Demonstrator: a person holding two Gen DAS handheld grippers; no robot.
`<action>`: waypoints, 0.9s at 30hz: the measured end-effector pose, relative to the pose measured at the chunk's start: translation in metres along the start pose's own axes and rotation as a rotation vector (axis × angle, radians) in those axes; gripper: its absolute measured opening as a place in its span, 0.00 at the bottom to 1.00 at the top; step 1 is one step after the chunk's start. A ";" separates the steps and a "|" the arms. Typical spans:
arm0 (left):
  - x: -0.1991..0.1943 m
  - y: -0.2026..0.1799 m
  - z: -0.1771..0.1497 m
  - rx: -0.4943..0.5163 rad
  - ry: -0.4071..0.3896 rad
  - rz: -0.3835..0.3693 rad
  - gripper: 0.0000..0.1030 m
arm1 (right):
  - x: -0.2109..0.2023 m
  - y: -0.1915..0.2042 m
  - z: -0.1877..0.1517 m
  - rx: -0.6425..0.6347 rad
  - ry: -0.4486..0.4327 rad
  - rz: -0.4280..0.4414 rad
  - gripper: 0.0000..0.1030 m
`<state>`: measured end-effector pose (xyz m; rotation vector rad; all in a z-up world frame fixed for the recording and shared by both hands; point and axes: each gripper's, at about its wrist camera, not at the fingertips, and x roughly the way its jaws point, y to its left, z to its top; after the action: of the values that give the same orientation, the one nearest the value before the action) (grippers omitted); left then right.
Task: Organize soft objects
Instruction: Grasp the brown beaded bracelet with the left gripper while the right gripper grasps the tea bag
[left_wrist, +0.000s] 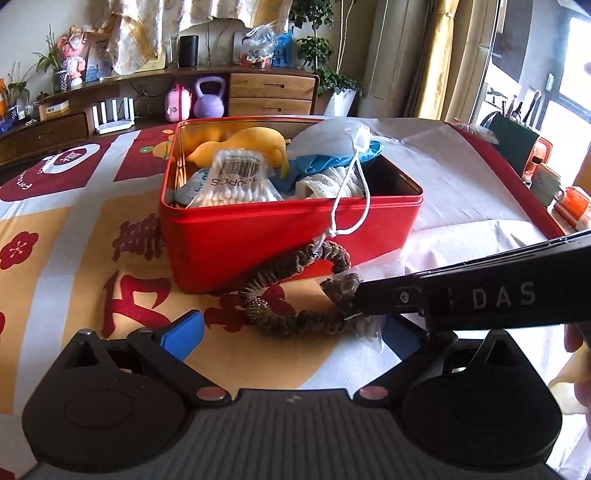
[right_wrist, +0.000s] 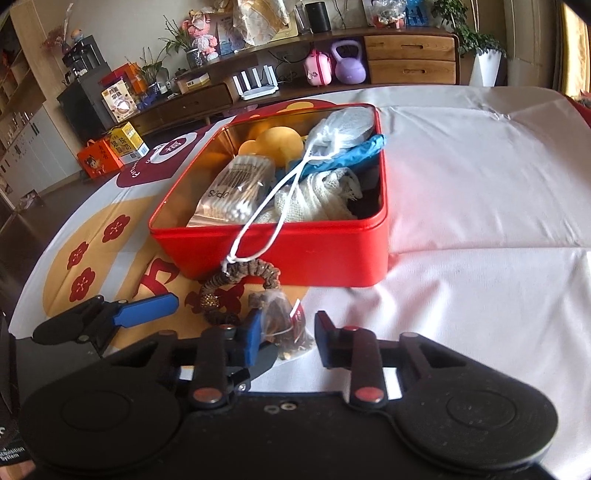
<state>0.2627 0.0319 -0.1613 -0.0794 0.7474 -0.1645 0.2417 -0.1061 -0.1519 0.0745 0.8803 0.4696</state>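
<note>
A red tin box (left_wrist: 288, 236) (right_wrist: 314, 254) stands on the patterned tablecloth. It holds a bag of cotton swabs (left_wrist: 236, 179) (right_wrist: 231, 194), a yellow soft toy (left_wrist: 243, 142), a blue glove (left_wrist: 332, 158), a white cloth (right_wrist: 317, 199) and a grey drawstring pouch (left_wrist: 328, 138) (right_wrist: 343, 127) whose white cord hangs over the front wall. A brown scrunchie (left_wrist: 291, 291) (right_wrist: 236, 280) lies in front of the box, with a small clear bag of brown pieces (right_wrist: 282, 325) beside it. My left gripper (left_wrist: 291, 336) is open around the scrunchie. My right gripper (right_wrist: 286, 339) is open around the small bag.
A white cloth (right_wrist: 480, 184) covers the table's right half. A wooden sideboard (right_wrist: 410, 59) with a purple kettlebell (right_wrist: 349, 62), plants and boxes stands behind the table. Orange items (left_wrist: 572, 206) sit past the table's right edge.
</note>
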 end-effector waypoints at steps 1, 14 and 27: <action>0.000 0.000 0.000 0.003 -0.003 0.001 1.00 | 0.000 0.000 0.000 0.001 -0.003 0.003 0.20; 0.004 0.005 0.002 0.003 -0.032 -0.035 0.81 | -0.014 -0.015 0.000 0.043 -0.085 0.023 0.00; 0.005 0.000 0.008 0.053 -0.038 -0.042 0.19 | -0.021 -0.032 -0.007 0.096 -0.101 0.002 0.00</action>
<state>0.2719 0.0314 -0.1594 -0.0481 0.7030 -0.2218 0.2370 -0.1448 -0.1493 0.1853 0.8030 0.4214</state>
